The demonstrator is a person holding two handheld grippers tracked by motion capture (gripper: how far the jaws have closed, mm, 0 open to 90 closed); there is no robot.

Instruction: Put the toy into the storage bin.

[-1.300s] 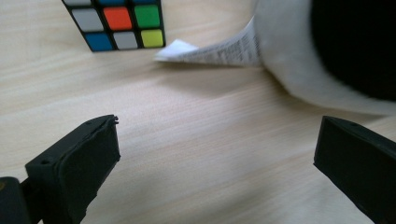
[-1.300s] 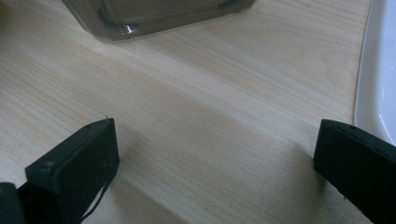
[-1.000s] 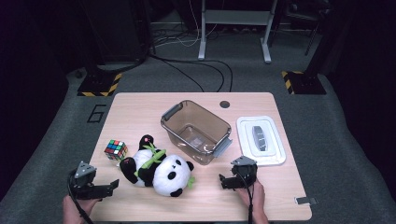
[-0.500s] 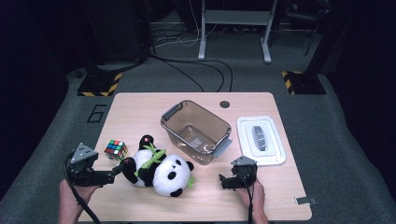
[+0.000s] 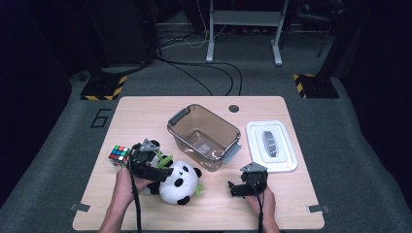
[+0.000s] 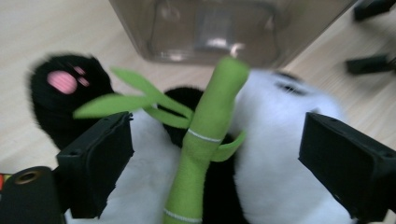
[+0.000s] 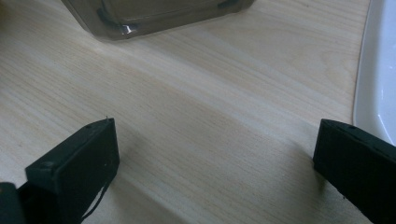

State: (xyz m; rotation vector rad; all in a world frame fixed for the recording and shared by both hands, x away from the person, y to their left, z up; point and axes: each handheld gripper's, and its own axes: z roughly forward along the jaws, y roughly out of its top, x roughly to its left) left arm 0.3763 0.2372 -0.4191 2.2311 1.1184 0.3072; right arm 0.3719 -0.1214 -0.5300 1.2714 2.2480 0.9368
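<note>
- Since the earlier high-view frames, the left gripper (image 5: 154,167) had travelled from the near-left part of the table (image 5: 145,116) up to the panda plush (image 5: 180,182); it now sat over the toy's left side, where before it had been well clear of it.
- Its jaws had just been closing a little, yet they were wide apart, and the pads did not press on the toy.
- In the left gripper view, the panda's white body and its green bamboo stalk (image 6: 205,135) lay between the two jaws, with a black paw with a pink pad off to the left.
- The right gripper (image 5: 241,188) had kept its place near the front edge, jaws spread wide over bare wood, holding nothing.
- The panda lay on the near-middle of the table, just in front of the clear bin (image 5: 204,136) and well apart from the right gripper.
- Counted: one panda plush, one colour cube (image 5: 119,155) just left of the left gripper, one clear bin, one white lid (image 5: 271,145) to the bin's right, two grippers.
</note>
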